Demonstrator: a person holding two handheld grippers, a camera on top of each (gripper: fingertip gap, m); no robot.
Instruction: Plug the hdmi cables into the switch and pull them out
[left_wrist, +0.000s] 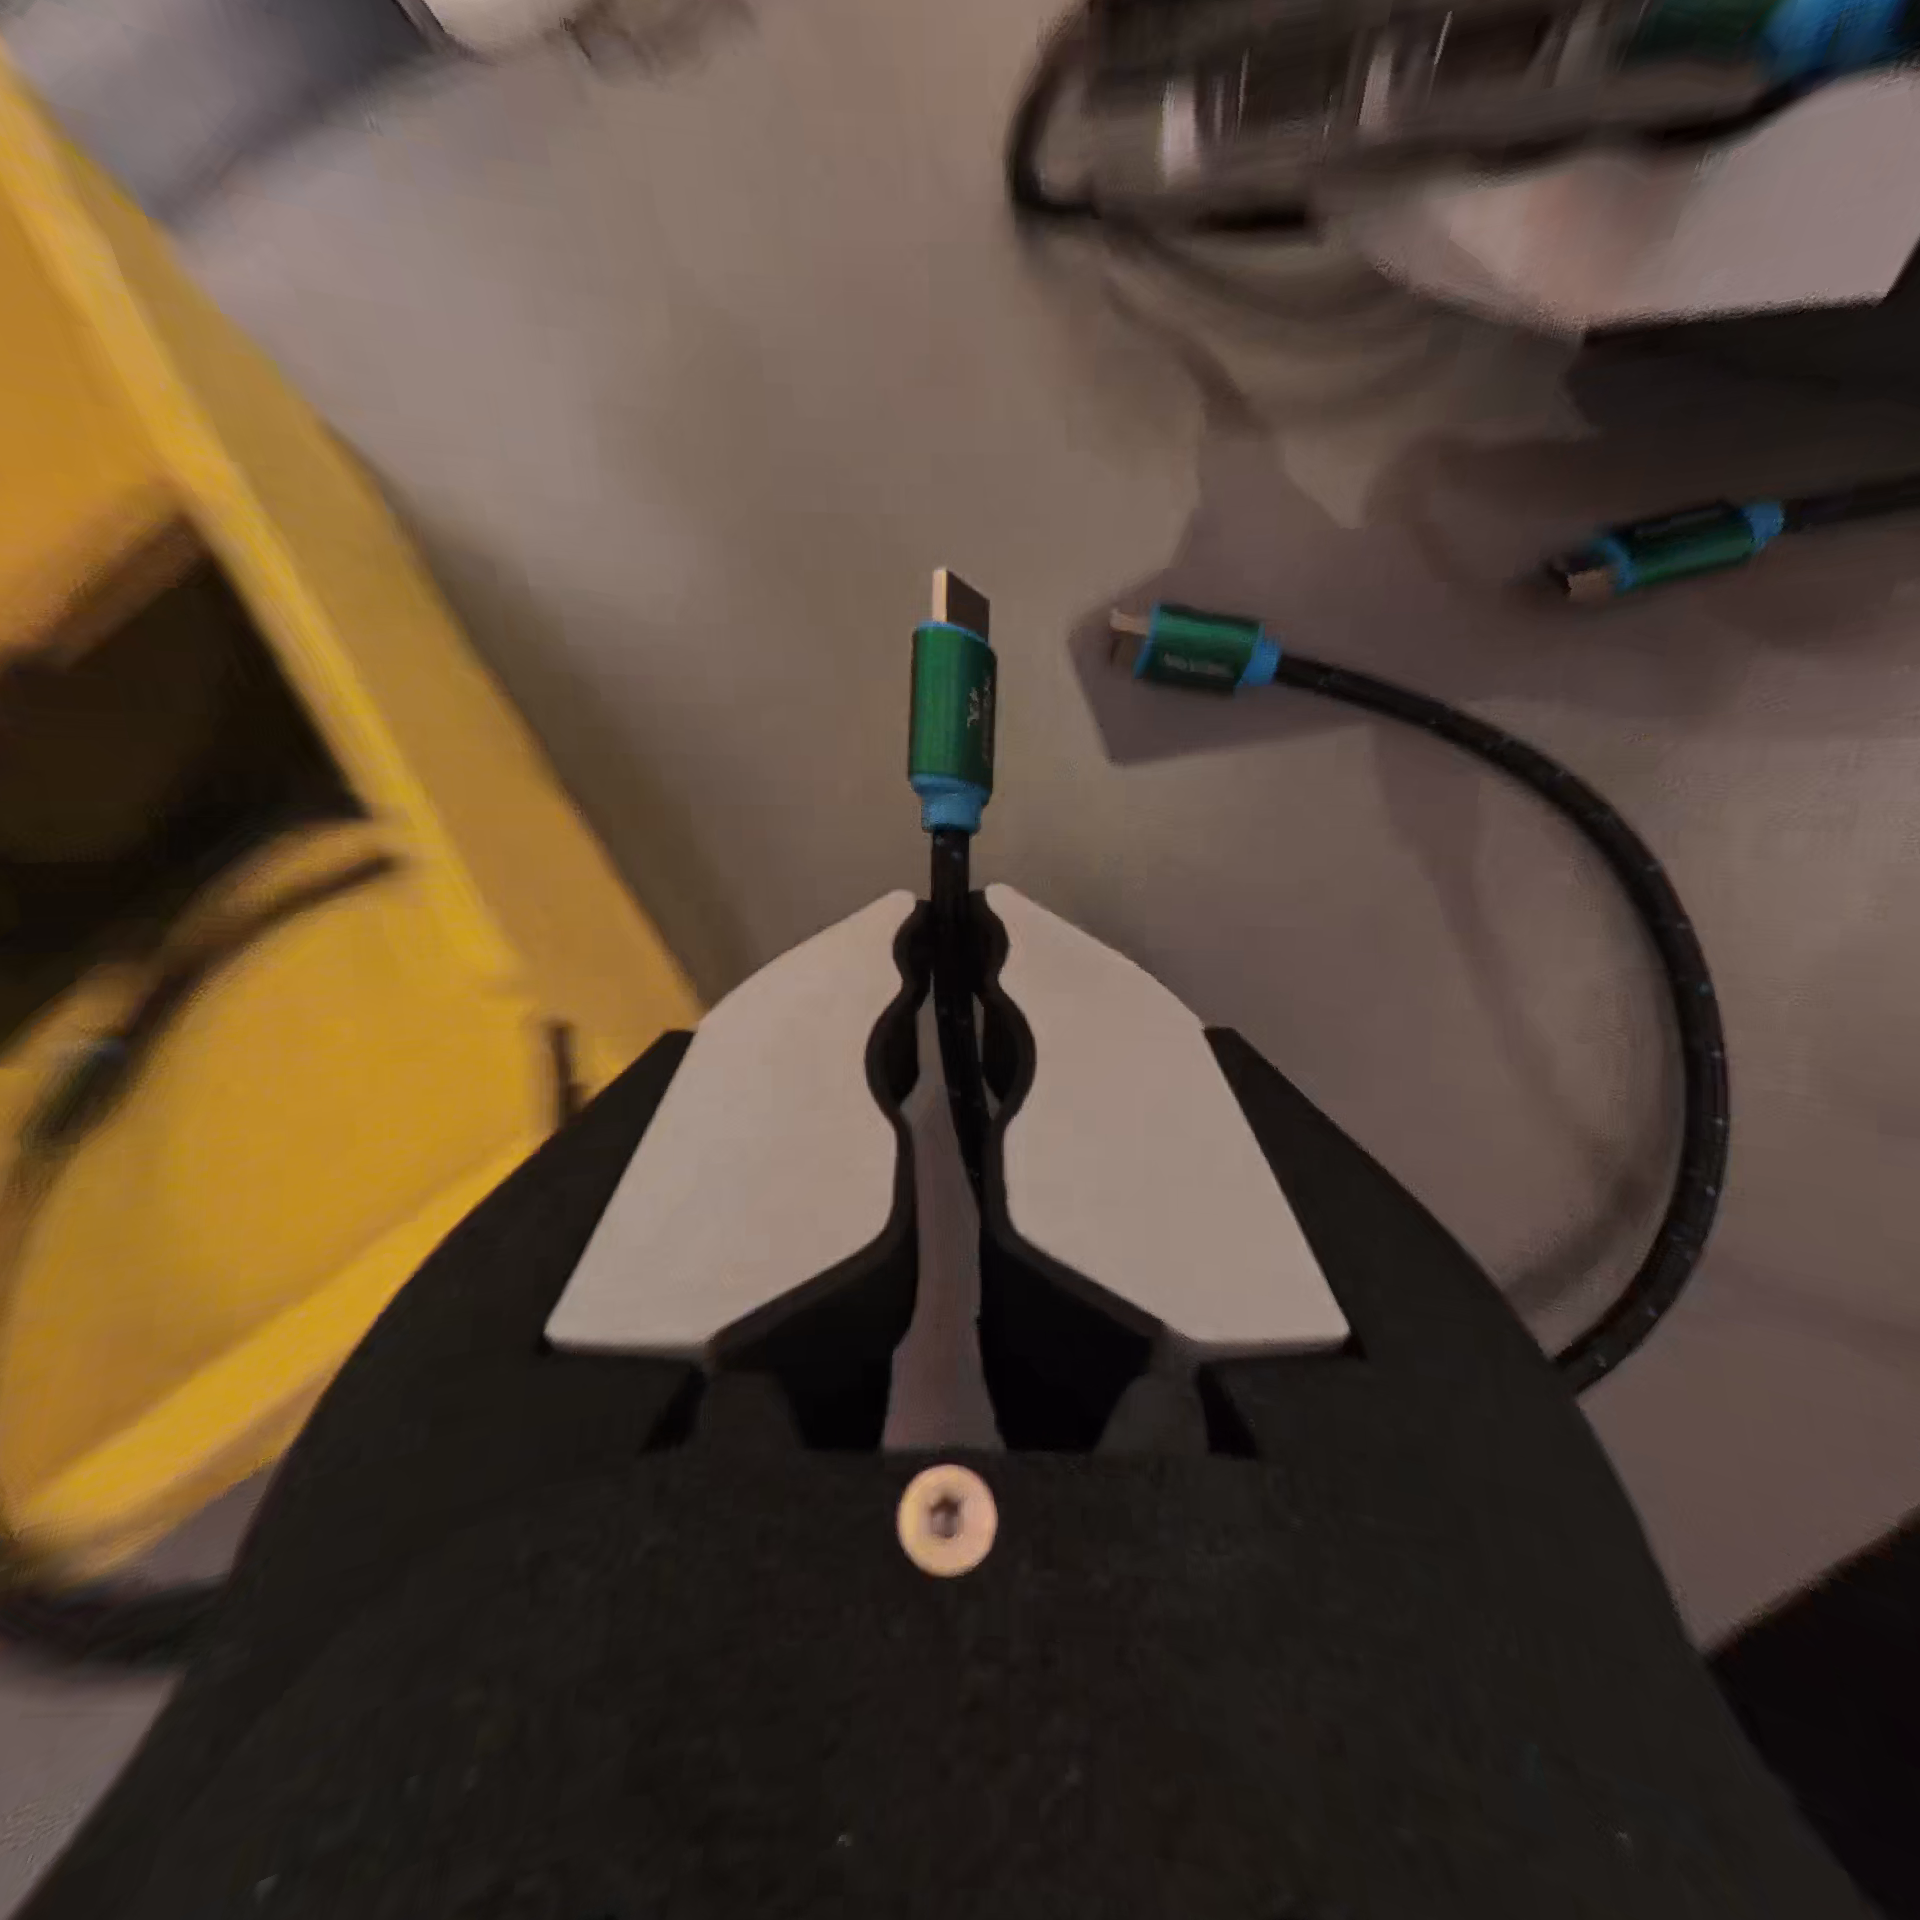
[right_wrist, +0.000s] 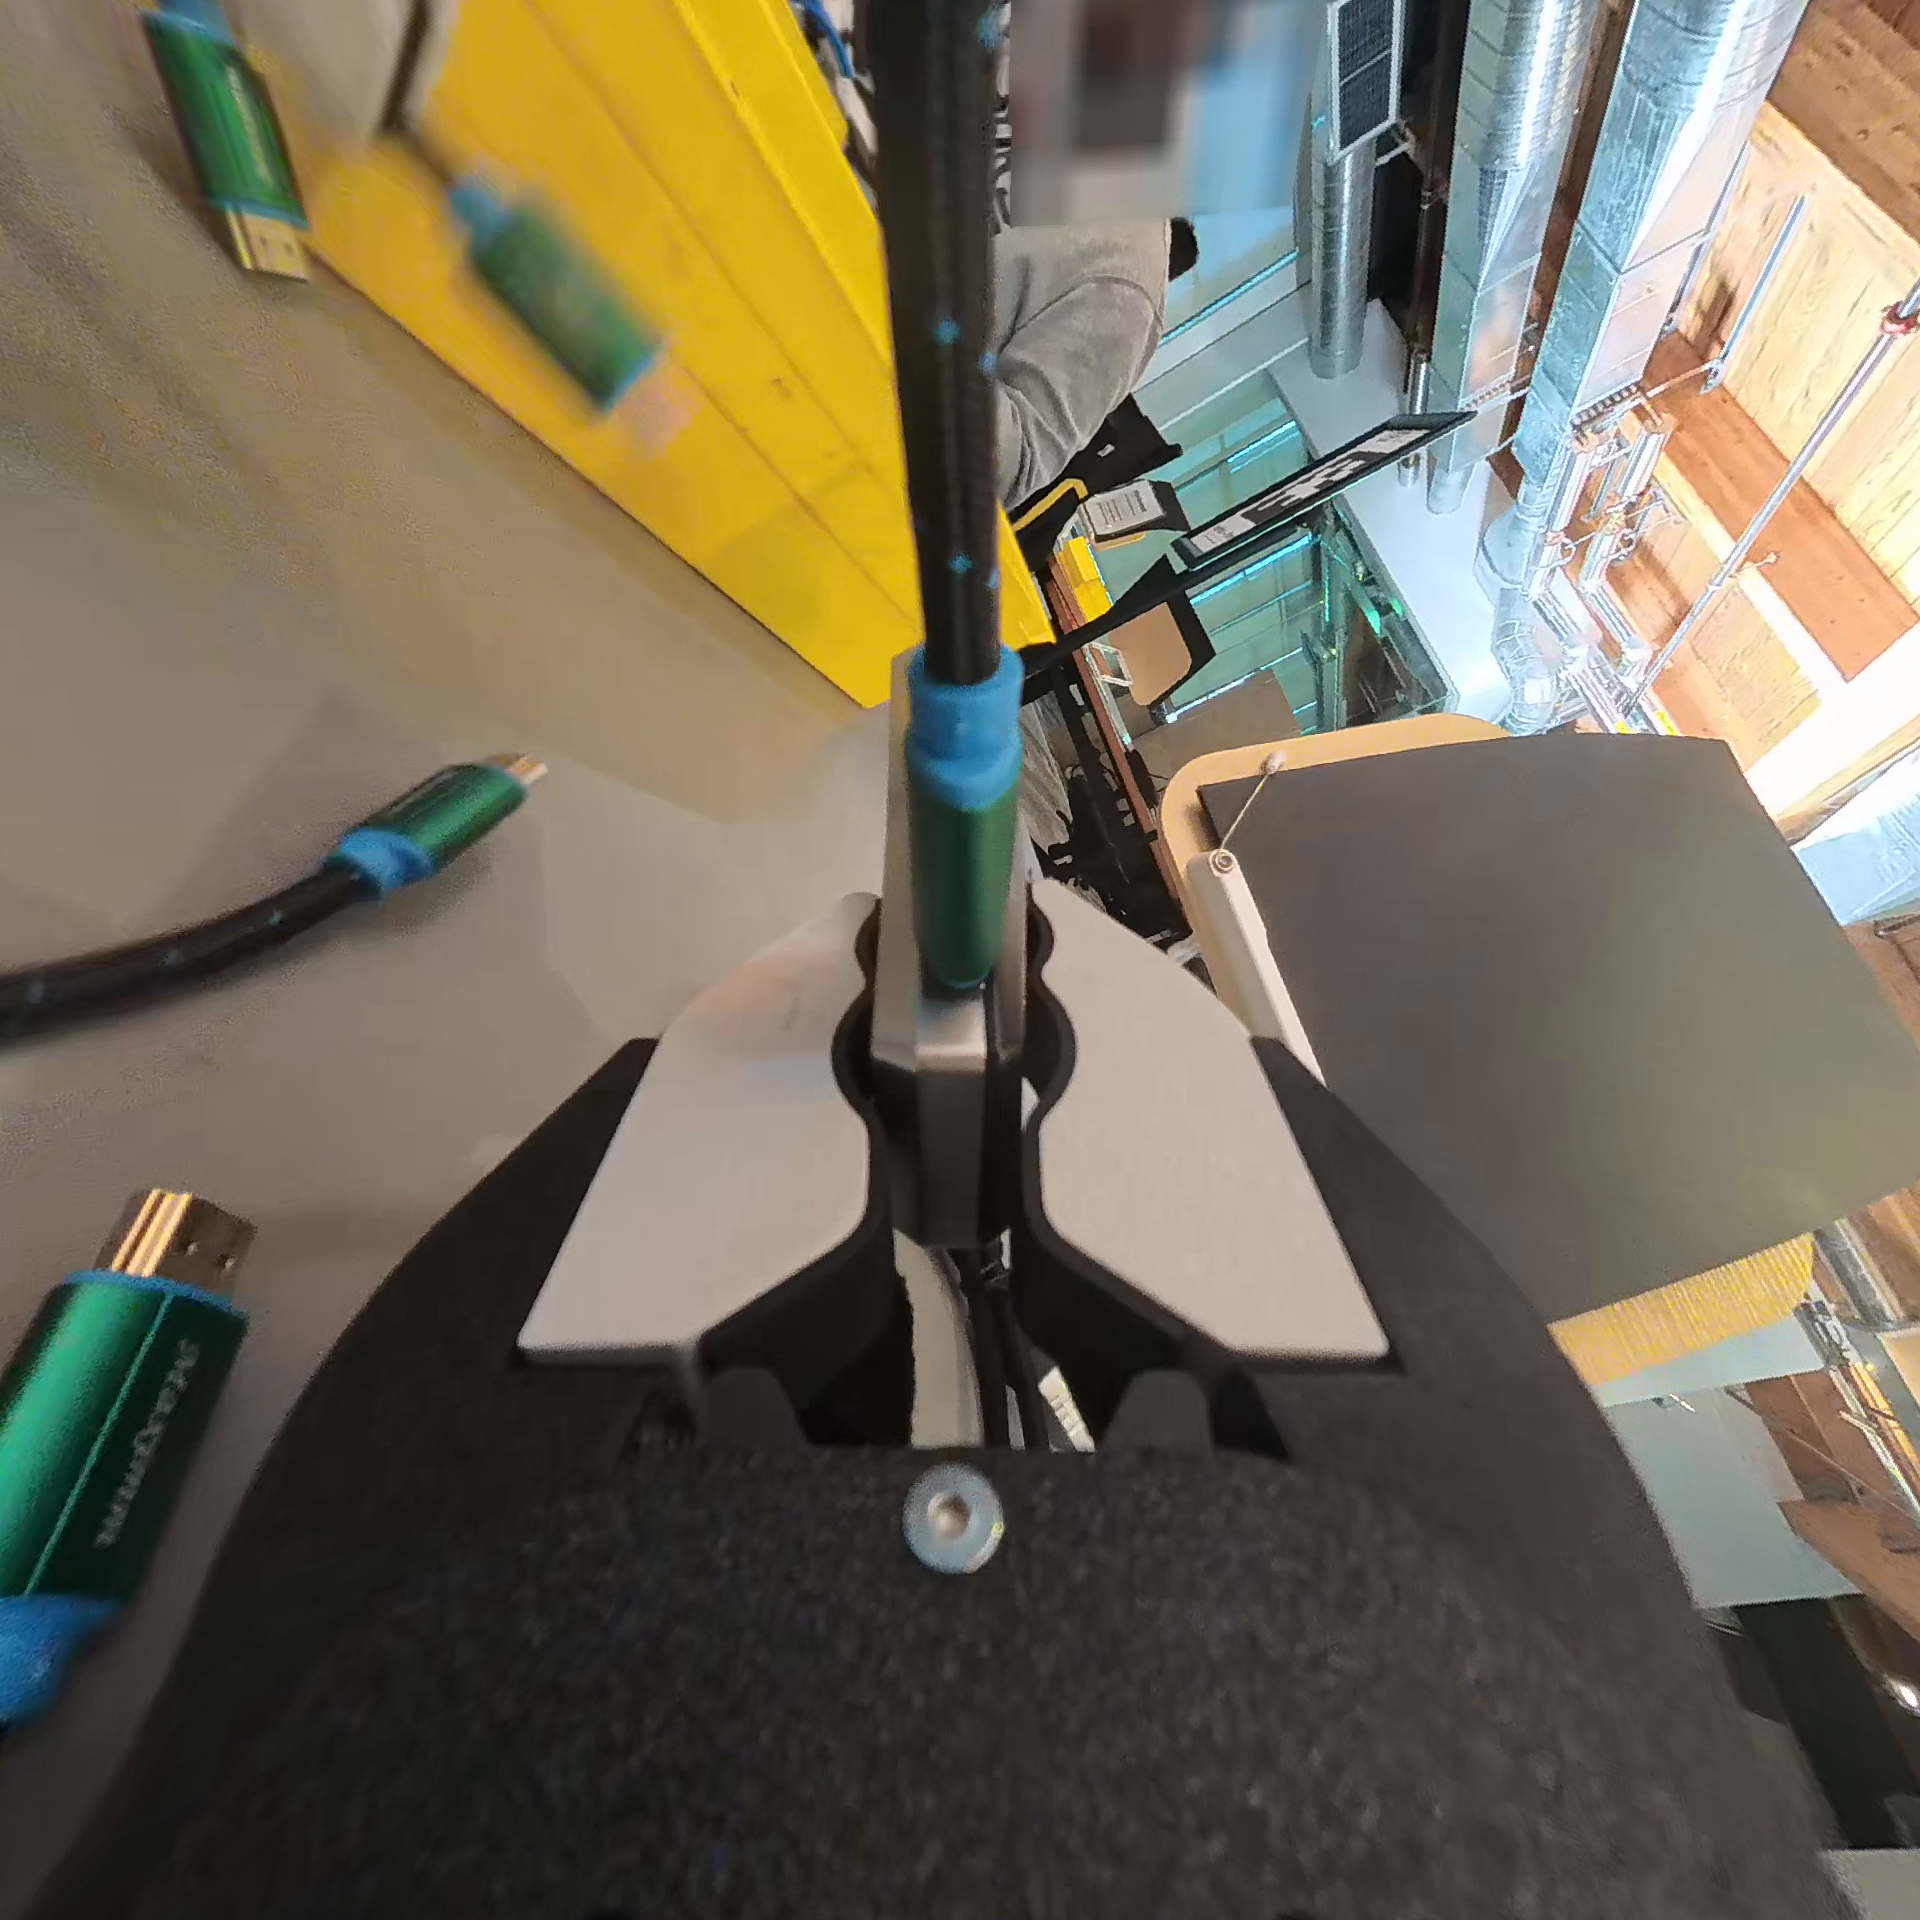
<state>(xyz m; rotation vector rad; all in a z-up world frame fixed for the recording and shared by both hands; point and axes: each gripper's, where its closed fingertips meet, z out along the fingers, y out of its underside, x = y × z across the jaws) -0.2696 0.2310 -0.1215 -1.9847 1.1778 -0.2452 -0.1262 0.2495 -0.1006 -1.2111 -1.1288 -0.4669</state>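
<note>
In the left wrist view, my left gripper (left_wrist: 951, 906) is shut on a black braided HDMI cable just behind its green plug (left_wrist: 951, 707), whose gold tip points away from me above the table. In the right wrist view, my right gripper (right_wrist: 951, 925) is shut on the slim grey switch (right_wrist: 925, 1049). A green plug (right_wrist: 961, 862) with a blue collar sits in the switch, and its cable (right_wrist: 940, 312) runs up out of view. The switch shows blurred at the upper right of the left wrist view (left_wrist: 1351, 104).
Loose green HDMI plugs lie on the grey table (left_wrist: 727, 364), two in the left wrist view (left_wrist: 1195, 649) (left_wrist: 1662, 545) and more in the right wrist view (right_wrist: 436, 821) (right_wrist: 114, 1403) (right_wrist: 223, 145). A yellow box (left_wrist: 208, 935) stands at the left. A black chair back (right_wrist: 1558, 987) is at the right.
</note>
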